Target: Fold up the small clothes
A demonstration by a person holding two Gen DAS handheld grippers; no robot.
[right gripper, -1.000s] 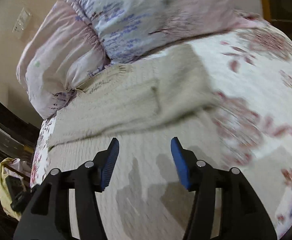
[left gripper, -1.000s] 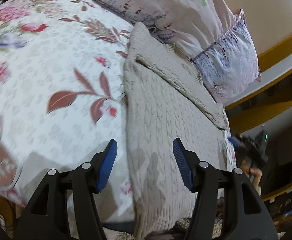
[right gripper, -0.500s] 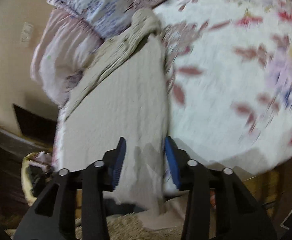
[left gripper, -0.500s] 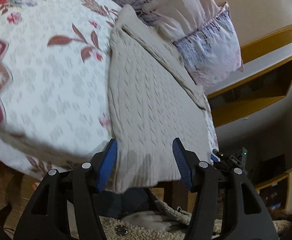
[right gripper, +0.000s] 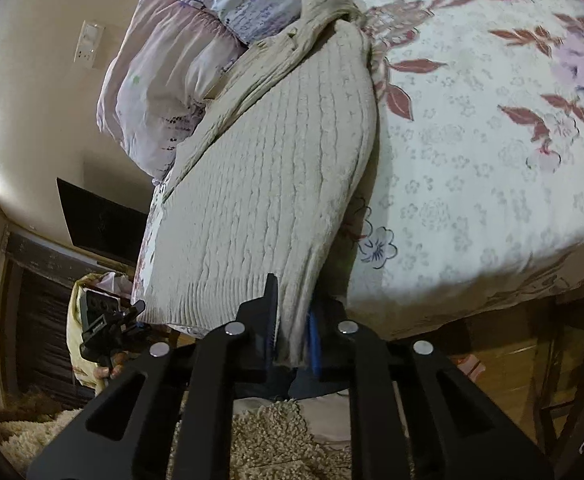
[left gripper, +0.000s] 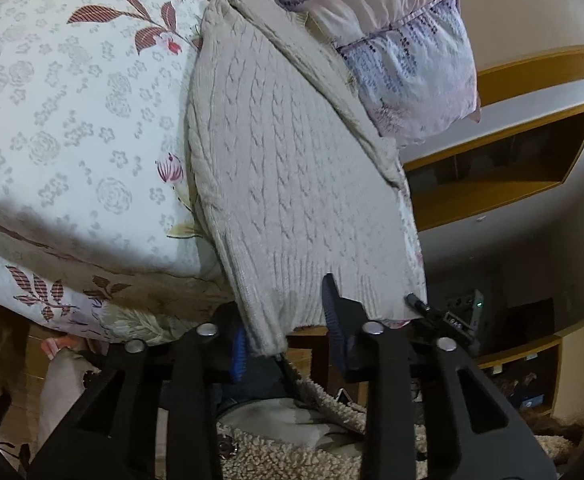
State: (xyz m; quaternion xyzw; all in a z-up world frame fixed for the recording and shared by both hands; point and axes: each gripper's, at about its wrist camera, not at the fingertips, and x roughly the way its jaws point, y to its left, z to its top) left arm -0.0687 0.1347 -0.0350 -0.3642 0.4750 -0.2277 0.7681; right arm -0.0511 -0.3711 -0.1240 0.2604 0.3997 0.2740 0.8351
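2 black grippers with blue finger pads meet the ribbed hem of a cream cable-knit sweater point(left gripper: 292, 168), which lies lengthwise on a white bedspread with red leaves and flowers point(left gripper: 71, 120). The sweater's long axis runs from its hem, hanging over the near edge of the bed, up to its collar end, which points at the pink and lavender-printed pillows point(left gripper: 408, 68) at the head of the bed. A sleeve is folded across the body along the side nearest the pillows.

In the right wrist view, the right gripper point(right gripper: 292, 336) is narrowed onto the hem corner on the bedspread side, with knit fabric pinched between its pads. In the left wrist view, the left gripper point(left gripper: 285, 340) is about half open, its fingers straddling a hanging corner of the hem; I cannot tell whether the pads press the fabric. A shaggy beige rug point(right gripper: 275, 436) covers the floor below.
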